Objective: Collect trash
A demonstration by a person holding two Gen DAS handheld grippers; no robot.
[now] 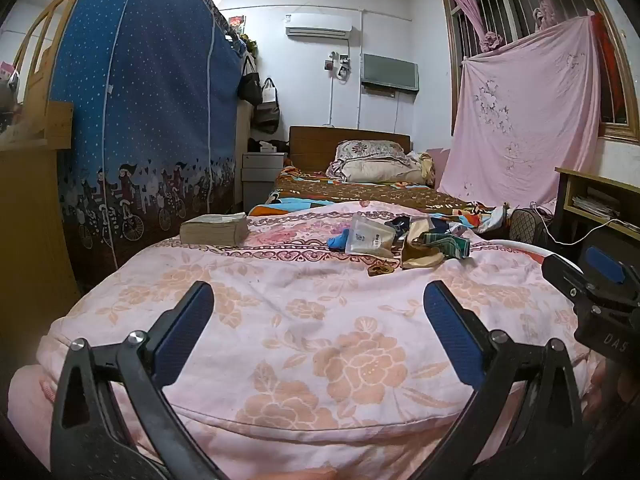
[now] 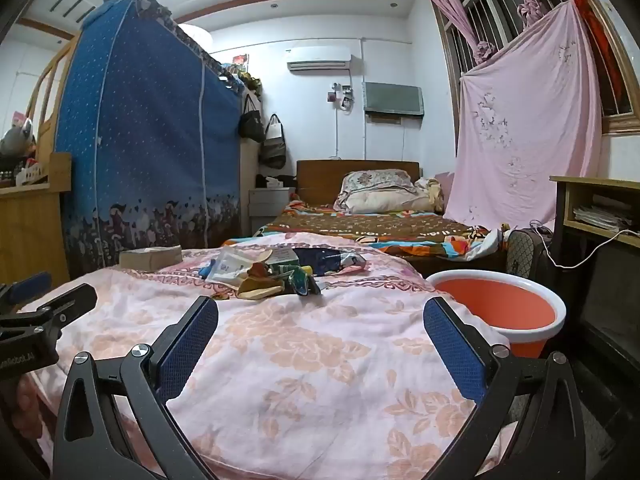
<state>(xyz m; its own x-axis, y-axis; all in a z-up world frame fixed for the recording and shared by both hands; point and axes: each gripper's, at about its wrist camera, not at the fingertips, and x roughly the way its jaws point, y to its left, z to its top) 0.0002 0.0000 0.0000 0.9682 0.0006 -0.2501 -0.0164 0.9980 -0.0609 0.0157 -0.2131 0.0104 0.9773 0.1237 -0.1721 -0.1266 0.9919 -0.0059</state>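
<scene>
A heap of trash (image 1: 400,240), with plastic wrappers, a clear bag, brown paper and green packets, lies on the pink flowered quilt (image 1: 320,340); the same trash (image 2: 272,270) shows in the right wrist view. My left gripper (image 1: 318,304) is open and empty over the quilt's near end, well short of the heap. My right gripper (image 2: 320,318) is open and empty too, beside the left one. An orange basin with a white rim (image 2: 500,304) stands right of the bed.
A thick book (image 1: 214,229) lies at the quilt's far left. A blue fabric wardrobe (image 1: 152,120) stands on the left. A second bed with pillows (image 1: 376,168) is behind. A wooden desk (image 2: 600,208) and a cable are on the right.
</scene>
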